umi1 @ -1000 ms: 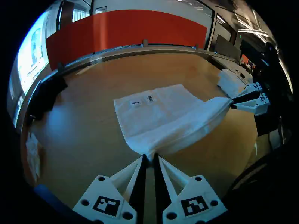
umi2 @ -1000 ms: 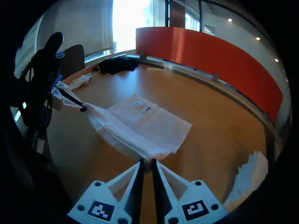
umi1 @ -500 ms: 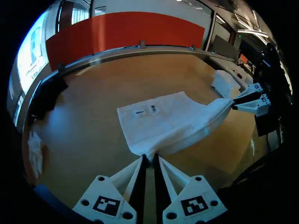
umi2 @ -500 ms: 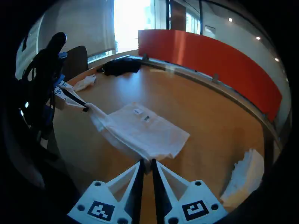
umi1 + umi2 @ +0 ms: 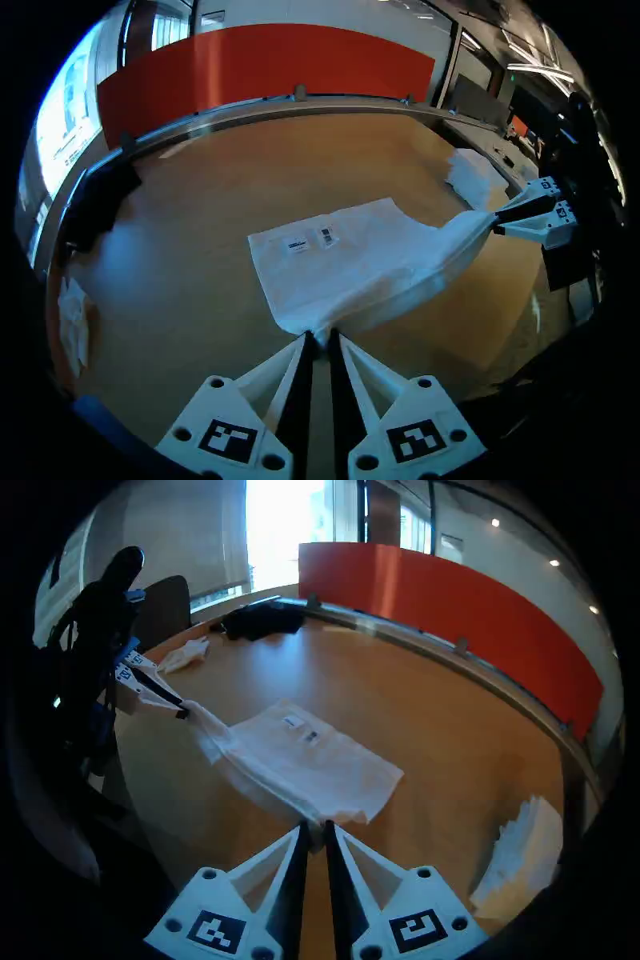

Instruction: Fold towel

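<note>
- Towel: white, its far part flat on the bench, its near edge lifted and strung between your two grippers
- Your left gripper: pressed together, pinching one near corner of the towel
- Your right gripper: pressed together, pinching the other near corner
- Stack of white cloths: on the bench, well apart from the towel

Left gripper view sits on left gripper, low and close over table, facing orange partition. Right gripper view sits on right gripper at the opposite end, facing window. Shared: towel, table, partition, each other's gripper.
</note>
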